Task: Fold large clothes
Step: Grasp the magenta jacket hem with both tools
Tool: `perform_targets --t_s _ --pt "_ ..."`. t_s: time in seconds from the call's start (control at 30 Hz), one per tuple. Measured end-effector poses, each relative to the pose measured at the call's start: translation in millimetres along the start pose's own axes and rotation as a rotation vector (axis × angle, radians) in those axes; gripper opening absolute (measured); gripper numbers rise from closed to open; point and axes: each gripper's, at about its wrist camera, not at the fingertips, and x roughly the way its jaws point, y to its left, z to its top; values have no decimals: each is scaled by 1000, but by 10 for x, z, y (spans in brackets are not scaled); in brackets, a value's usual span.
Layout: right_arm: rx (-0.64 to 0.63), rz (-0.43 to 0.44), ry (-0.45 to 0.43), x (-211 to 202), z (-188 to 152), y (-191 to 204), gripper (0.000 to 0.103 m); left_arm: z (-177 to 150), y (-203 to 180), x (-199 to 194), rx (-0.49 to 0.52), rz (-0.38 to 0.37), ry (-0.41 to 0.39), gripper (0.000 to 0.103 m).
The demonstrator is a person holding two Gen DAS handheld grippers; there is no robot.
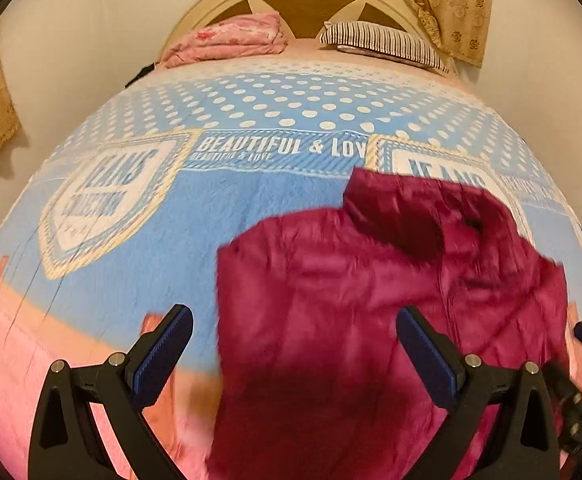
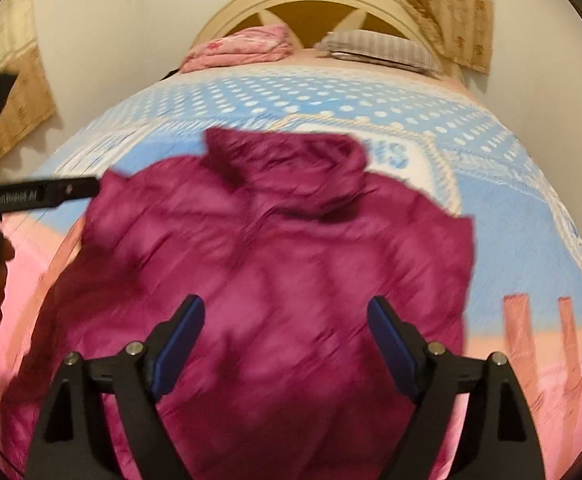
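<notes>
Jaws of both your left gripper (image 1: 295, 334) and right gripper (image 2: 286, 326) hang spread and empty over the magenta jacket (image 2: 267, 264) lying ahead on the bed (image 1: 139, 216), so pinch one edge cleanly before folding.

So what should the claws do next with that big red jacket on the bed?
Probably lower both claws and pinch the near hem of the jacket. The left claw and the right claw are both open and holding nothing, and the jacket lies spread on the bed cover with its collar pointing away, so the near edge looks the easiest place to start a fold.
</notes>
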Motion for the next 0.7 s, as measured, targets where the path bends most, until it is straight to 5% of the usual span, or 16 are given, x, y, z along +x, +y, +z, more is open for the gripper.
perform_targets --t_s 0.23,0.47,0.5,0.6,0.63,0.7 --pt "54 -35 -14 465 694 -521 86 732 -212 449 -51 -70 18 102" --pt "-1 -48 22 963 1202 -568 86 996 -546 1126 22 -8 78 102" --pt "-14 -55 33 1026 1234 -569 86 991 -559 1211 26 -15 89 98" --pt "-48 -77 54 1232 1309 -573 85 959 -583 1372 25 -74 141 49" --pt "-56 -79 75 1304 1316 -576 78 938 -593 1405 30 -96 159 35" --pt "-75 -88 105 1409 1318 -578 58 898 -611 1381 61 -81 145 29"
